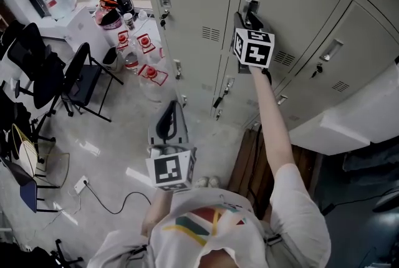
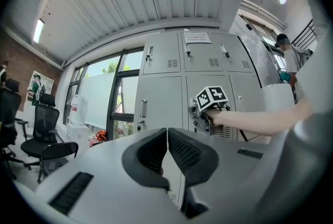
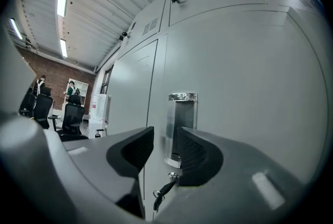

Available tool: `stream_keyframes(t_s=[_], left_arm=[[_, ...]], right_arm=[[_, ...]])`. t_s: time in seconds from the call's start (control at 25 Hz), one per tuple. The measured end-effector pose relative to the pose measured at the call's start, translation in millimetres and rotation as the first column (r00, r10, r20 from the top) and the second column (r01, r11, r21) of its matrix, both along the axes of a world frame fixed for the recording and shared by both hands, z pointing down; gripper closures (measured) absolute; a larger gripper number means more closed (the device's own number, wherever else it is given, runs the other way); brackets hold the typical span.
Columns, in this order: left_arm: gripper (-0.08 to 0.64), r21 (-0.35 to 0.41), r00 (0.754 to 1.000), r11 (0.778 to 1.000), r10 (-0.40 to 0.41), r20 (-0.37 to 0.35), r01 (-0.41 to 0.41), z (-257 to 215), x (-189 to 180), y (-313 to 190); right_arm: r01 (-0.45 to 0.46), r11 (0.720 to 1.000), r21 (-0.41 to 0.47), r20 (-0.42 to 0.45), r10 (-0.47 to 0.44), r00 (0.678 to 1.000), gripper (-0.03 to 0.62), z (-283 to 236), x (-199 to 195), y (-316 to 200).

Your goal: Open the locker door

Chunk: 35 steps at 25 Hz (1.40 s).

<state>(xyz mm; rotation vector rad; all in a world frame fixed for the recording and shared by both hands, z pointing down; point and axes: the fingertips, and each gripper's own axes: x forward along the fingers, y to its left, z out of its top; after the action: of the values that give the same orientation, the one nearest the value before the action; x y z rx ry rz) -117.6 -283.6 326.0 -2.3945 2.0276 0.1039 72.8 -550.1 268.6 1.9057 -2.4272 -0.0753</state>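
While the lockers are all standing shut and hiding their contents, the right tool is hovering with jaws apart right at the grey locker door's recessed metal handle. A key is hanging in the lock just below the tool. The left tool is hanging lower and farther back, jaws pressed together on nothing.
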Motion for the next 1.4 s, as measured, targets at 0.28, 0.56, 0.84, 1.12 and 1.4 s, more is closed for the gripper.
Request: stream_keyframes(t_s=[0.28,0.56,0.84,1.12,1.4], left_arm=[[0.540,-0.035,1.000,0.999,-0.016,0.012,0.017,6,-12,1],[0.540,-0.018,1.000,1.000,-0.017,0.001,0.017,4,-19,-1],[0.540,0.000,1.000,1.000,0.016,-0.014,-0.016,5,-14,-5],[0.540,-0.038,0.990,0.990,0.136,-0.022,-0.137,9,4,-18],[0.538,-0.039,0.941,0.941,0.332,-0.070,-0.335,6,46,-37]], right_arm=[[-0.043,0.999,-0.017,0.005,0.043,0.999,0.500,5,1,-11],[-0.049,0.999,-0.019,0.008,0.049,0.999,0.511,6,1,-9],[0.009,1.000,-0.029,-0.001,-0.009,1.000,0.511,6,-4,7],[0.075,0.996,-0.046,0.000,-0.076,0.997,0.509,6,-10,33],[0.113,0.992,-0.062,-0.042,-0.116,0.992,0.503,7,-13,63]])
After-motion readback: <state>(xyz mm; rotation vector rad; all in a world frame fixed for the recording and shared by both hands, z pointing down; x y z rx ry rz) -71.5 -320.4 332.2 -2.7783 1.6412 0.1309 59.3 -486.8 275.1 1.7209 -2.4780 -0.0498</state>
